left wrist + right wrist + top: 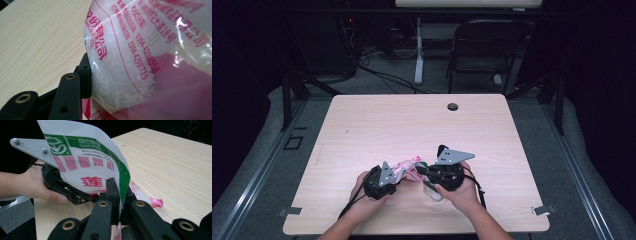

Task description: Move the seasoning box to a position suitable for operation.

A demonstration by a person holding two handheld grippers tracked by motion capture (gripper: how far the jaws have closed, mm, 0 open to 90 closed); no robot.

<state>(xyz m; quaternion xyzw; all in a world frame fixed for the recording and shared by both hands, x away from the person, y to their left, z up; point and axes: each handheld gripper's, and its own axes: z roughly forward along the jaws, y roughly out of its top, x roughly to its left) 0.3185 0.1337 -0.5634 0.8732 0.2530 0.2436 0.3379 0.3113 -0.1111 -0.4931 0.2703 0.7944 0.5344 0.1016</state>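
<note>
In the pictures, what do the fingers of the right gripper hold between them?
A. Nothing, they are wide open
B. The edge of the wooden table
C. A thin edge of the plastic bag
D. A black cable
C: in the right gripper view, the right gripper has its fingers closed on a thin edge of the printed plastic bag, which stands up above the table.

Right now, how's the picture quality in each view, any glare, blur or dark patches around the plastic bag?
High view: the table is evenly lit, the room around it nearly black, and the plastic bag is small and soft. Left gripper view: the bag is so close that its red print blurs, with white glare streaks on the film. Right gripper view: the bag's print is sharp and the right hand-held gripper is pinched on its edge.
</note>
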